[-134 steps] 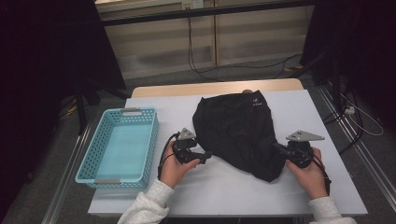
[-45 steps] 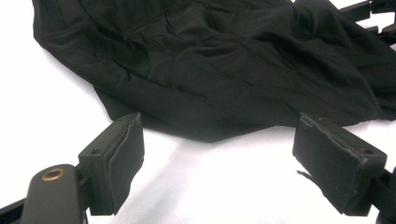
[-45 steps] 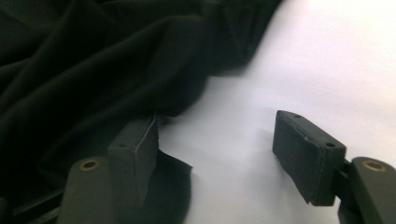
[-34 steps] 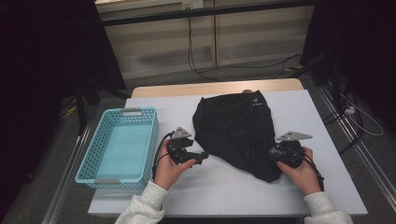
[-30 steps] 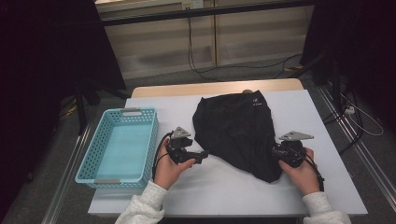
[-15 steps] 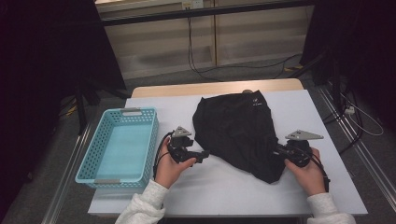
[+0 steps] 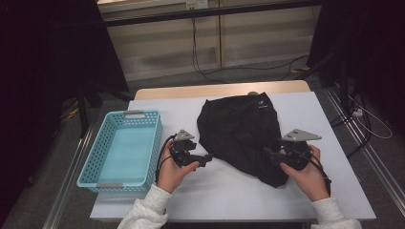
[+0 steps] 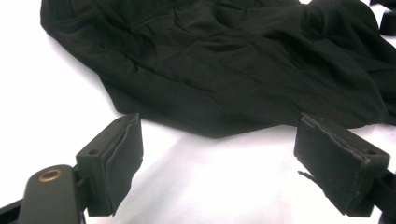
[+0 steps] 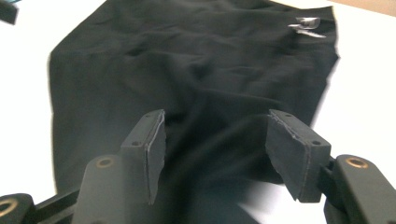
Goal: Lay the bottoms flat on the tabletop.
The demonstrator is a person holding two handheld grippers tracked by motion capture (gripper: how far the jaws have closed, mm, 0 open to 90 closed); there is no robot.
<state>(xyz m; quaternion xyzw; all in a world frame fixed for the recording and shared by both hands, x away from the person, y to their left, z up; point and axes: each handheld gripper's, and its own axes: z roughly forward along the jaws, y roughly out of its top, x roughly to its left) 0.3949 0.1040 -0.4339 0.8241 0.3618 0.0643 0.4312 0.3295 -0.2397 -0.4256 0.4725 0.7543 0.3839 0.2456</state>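
Note:
A crumpled black garment (image 7: 239, 131) lies across the middle of the white table (image 7: 224, 191), with a small pale logo (image 9: 306, 24) at its far end. My left gripper (image 7: 206, 159) rests low by the garment's near left edge. Its jaws stand open in the left gripper view (image 8: 219, 140), with bare table between them and the cloth (image 8: 233, 60) just ahead. My right gripper (image 7: 267, 153) is at the near right corner of the garment. Its jaws (image 9: 215, 135) have just been opening. They straddle the black cloth (image 9: 187, 70), and the pads (image 9: 292, 149) do not press on it.
A light blue plastic basket (image 7: 102, 169) stands at the table's left side, close to the left hand. Cables run over the floor beyond the table's far wooden edge (image 7: 215, 90). A metal rail (image 7: 367, 157) runs along the right.
The right hand has shifted a little at the garment's near right corner. The left hand, the garment and the basket have stayed where they were.

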